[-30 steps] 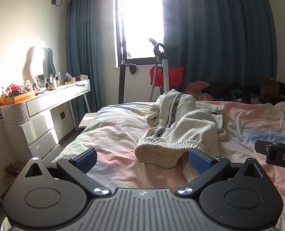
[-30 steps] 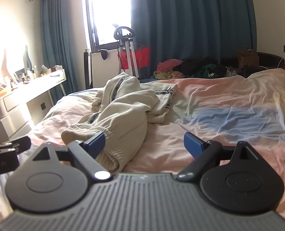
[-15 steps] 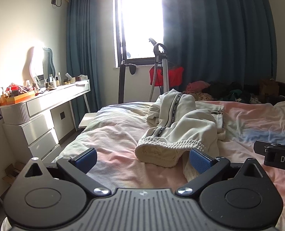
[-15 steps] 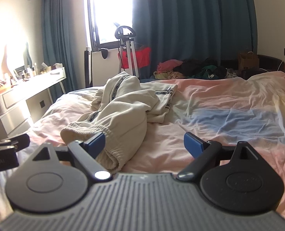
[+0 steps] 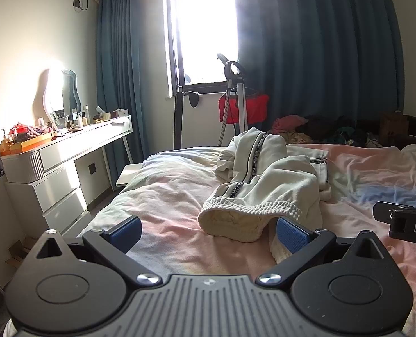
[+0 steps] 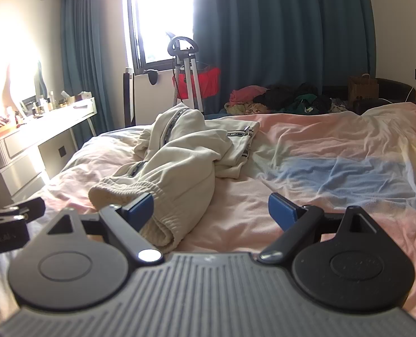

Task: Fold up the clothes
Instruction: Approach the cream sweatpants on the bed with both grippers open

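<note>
Crumpled cream sweatpants point(image 5: 266, 185) with a dark side stripe lie heaped on the pink and blue bedsheet point(image 5: 174, 196), waistband towards me. My left gripper point(image 5: 208, 231) is open and empty, low over the bed just short of the waistband. My right gripper point(image 6: 210, 209) is open and empty, its left finger point(image 6: 140, 207) close to the waistband of the sweatpants point(image 6: 179, 163). Each gripper shows at the edge of the other's view: the right one point(image 5: 404, 219), the left one point(image 6: 8, 219).
A white dresser point(image 5: 59, 165) with toiletries and a mirror stands left of the bed. A garment steamer point(image 5: 236, 98) with a red bag stands by the window. A pile of clothes point(image 6: 278, 101) lies beyond the bed. The sheet point(image 6: 334, 168) stretches right.
The right gripper has crept slightly forward towards the sweatpants. The left gripper has barely moved. Both stay open.
</note>
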A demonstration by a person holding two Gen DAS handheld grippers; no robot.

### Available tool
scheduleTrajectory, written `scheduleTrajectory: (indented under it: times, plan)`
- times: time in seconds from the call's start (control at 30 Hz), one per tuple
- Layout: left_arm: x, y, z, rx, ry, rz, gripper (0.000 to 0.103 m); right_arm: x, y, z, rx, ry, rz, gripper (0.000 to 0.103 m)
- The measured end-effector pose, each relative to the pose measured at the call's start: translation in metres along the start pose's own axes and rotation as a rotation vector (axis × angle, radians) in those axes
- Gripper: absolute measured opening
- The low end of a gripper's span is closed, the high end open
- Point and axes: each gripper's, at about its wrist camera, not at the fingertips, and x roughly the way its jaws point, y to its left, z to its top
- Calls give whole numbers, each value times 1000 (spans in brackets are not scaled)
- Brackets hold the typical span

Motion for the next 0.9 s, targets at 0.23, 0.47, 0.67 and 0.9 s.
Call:
scheduleTrajectory:
  times: [0.23,0.47,0.67,0.9]
  plan:
    - [-1,0,0,-3,-3,-4,103,0,0,-1,7,2,3,90]
    - [-2,0,0,-8,-14,-28,103,0,-2,0,17,1,0,90]
    - [-4,-1,0,3,-19,-23,103,-1,-3,0,22,-1,4,90]
    - [14,13,22,-1,0,-13,103,6,-8,-4,78,42,22,90]
